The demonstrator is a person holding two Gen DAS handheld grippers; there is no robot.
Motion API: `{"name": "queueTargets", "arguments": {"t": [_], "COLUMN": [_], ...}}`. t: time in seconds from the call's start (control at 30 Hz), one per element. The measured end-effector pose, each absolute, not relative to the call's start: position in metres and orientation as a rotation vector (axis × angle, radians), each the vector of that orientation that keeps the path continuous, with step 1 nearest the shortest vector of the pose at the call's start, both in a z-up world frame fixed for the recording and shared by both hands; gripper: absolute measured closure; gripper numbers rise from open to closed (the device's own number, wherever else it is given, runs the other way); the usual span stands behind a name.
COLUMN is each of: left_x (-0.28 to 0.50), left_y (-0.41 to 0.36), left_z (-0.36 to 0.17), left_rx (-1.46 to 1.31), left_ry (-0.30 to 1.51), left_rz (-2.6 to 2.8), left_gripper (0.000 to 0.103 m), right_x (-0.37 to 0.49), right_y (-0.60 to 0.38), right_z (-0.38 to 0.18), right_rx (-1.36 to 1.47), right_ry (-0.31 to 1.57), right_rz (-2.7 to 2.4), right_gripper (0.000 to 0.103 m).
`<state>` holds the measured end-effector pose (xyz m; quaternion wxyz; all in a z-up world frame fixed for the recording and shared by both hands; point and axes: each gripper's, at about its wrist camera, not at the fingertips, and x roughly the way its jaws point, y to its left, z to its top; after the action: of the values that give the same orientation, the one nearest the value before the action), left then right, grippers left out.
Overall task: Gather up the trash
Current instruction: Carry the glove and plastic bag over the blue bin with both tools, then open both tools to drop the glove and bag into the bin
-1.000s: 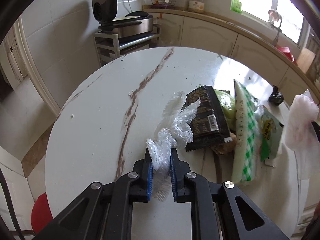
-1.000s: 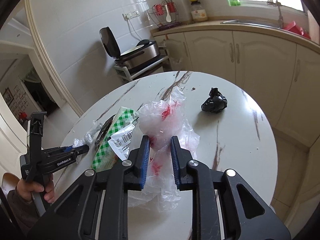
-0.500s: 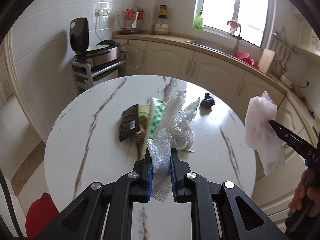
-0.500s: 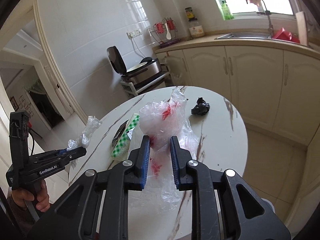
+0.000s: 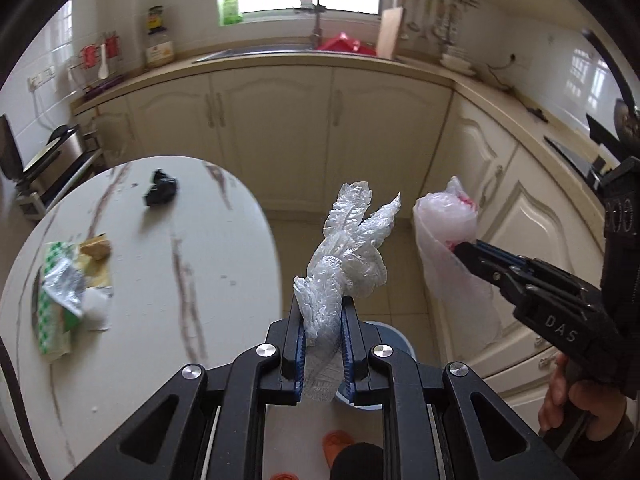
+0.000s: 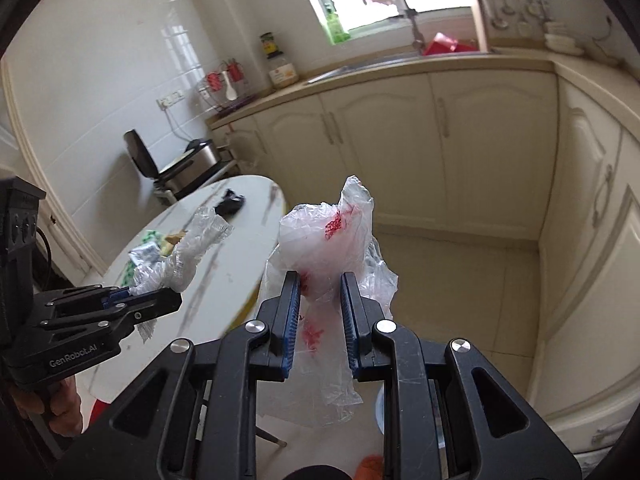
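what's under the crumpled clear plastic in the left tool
Below the crumpled clear plastic, clamped in the left tool, a pale blue round rim shows on the floor. The tool covers most of it.

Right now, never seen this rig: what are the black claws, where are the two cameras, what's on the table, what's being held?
No robot here. A person carries a handheld two-finger gripper in each hand, and each has a wide-angle camera looking forward along its fingers.

The left wrist view shows the left gripper shut on a crumpled clear plastic wrap. The right gripper enters from the right of that view.

The right wrist view shows the right gripper shut on a thin plastic bag with red print.

Both are held off the round white table, over the floor. On the table: a black crumpled bag, a green checked packet and other wrappers.
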<state>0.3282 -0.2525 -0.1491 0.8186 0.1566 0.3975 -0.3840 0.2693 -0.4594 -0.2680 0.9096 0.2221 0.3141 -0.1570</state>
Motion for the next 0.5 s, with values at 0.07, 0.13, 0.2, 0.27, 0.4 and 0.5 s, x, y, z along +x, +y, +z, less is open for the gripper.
{"name": "queueTargets", "arguments": {"t": [0.07, 0.13, 0.2, 0.27, 0.4, 0.5], "left_x": [0.328, 0.333, 0.340, 0.348, 0.363, 0.374], "left_y": [-0.282, -0.308, -0.335, -0.360, -0.397, -0.421], "left_z": [-0.166, -0.184, -0.205, -0.227, -0.271, -0.302], "left_rx": [0.369, 0.400, 0.431, 0.459, 0.512, 0.555], "left_ry": [0.879, 0.918, 0.955, 0.989, 1.071, 1.122], "left_rz": [-0.853, -0.876, -0.890, -0.891, -0.882, -0.873], "left_gripper": [0.091, 0.091, 0.091, 0.091, 0.091, 0.091], "right_x": [0.261, 0.257, 0.253, 0.252, 0.238, 0.223], "right_y": [-0.481, -0.499, -0.515, -0.529, -0.552, -0.563], "right_z": [-0.290, -0.313, -0.338, -0.357, -0.384, -0.393], "right_rx": [0.496, 0.527, 0.557, 0.585, 0.626, 0.656], "right_ry": [0.674, 0.700, 0.724, 0.755, 0.798, 0.793], "right_rz": [-0.354, -0.382, -0.394, -0.421, -0.520, -0.577], "right_gripper": [0.083, 0.079, 0.077, 0.071, 0.059, 0.055]}}
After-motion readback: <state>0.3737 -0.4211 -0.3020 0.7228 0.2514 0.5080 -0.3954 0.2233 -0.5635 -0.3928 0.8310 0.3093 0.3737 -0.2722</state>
